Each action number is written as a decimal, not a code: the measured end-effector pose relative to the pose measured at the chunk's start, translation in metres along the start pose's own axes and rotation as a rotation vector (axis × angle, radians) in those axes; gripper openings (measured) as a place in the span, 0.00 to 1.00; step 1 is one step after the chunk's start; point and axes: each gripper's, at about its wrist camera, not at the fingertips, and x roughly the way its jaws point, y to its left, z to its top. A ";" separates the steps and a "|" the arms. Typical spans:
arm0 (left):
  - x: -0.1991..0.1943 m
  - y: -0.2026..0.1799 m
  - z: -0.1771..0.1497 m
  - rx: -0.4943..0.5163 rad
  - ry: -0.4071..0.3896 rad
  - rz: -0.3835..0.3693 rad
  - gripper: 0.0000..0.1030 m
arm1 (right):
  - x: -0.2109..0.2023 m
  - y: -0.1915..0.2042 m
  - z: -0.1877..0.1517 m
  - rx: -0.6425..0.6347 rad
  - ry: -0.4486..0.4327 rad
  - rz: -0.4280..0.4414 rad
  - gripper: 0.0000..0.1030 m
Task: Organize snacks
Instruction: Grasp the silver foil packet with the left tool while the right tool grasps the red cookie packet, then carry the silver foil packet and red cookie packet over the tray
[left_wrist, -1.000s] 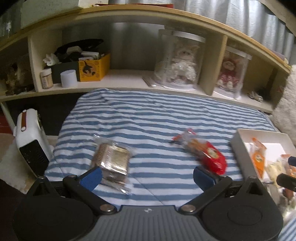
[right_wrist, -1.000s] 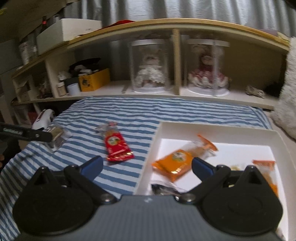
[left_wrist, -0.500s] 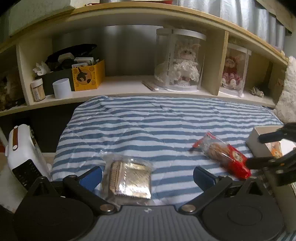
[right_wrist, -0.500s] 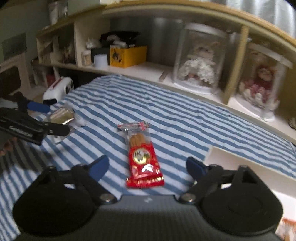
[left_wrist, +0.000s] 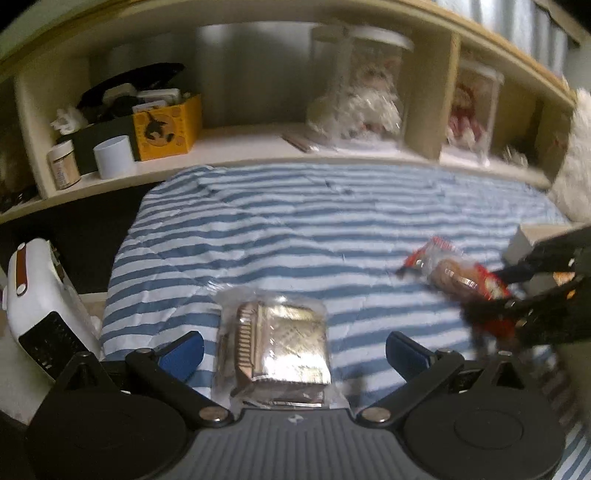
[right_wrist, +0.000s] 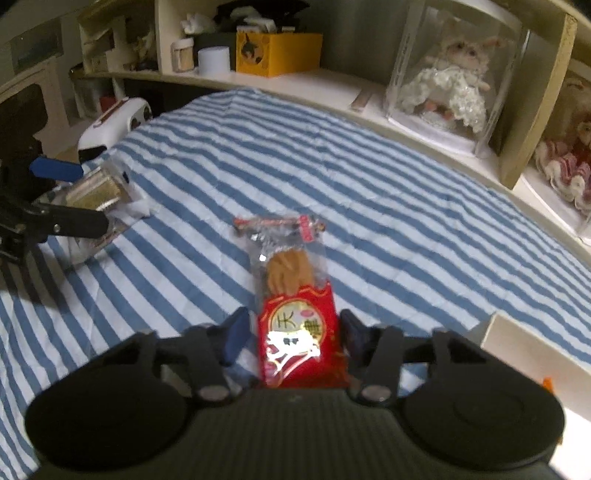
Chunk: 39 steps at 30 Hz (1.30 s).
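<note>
A clear-wrapped gold and brown snack (left_wrist: 275, 347) lies on the striped blanket between the wide-apart fingers of my left gripper (left_wrist: 293, 352), which is open around it. It also shows in the right wrist view (right_wrist: 96, 192). A red packet of biscuits (right_wrist: 295, 295) lies on the blanket between the fingers of my right gripper (right_wrist: 293, 332), whose jaws have narrowed close to the packet's sides. The red packet also shows in the left wrist view (left_wrist: 461, 275), with the right gripper (left_wrist: 524, 291) around it.
A white box (right_wrist: 528, 354) of snacks sits at the blanket's right edge. A white heater (left_wrist: 37, 306) stands on the floor at the left. A shelf (right_wrist: 314, 79) behind holds doll cases (right_wrist: 454, 70), a yellow box (right_wrist: 277, 53) and jars.
Both grippers moved forward over their snacks. The right gripper's jaws narrowed around the red packet. The gold snack now sits deep between the left fingers.
</note>
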 end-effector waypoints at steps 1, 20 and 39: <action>0.001 -0.001 -0.001 0.003 0.009 0.008 1.00 | -0.002 0.003 -0.002 -0.008 -0.004 -0.013 0.48; -0.007 -0.004 -0.007 -0.099 0.004 0.099 0.62 | -0.048 0.019 -0.055 0.169 -0.011 0.022 0.47; -0.086 -0.083 0.004 -0.091 -0.083 -0.028 0.62 | -0.140 -0.014 -0.080 0.297 -0.148 0.001 0.46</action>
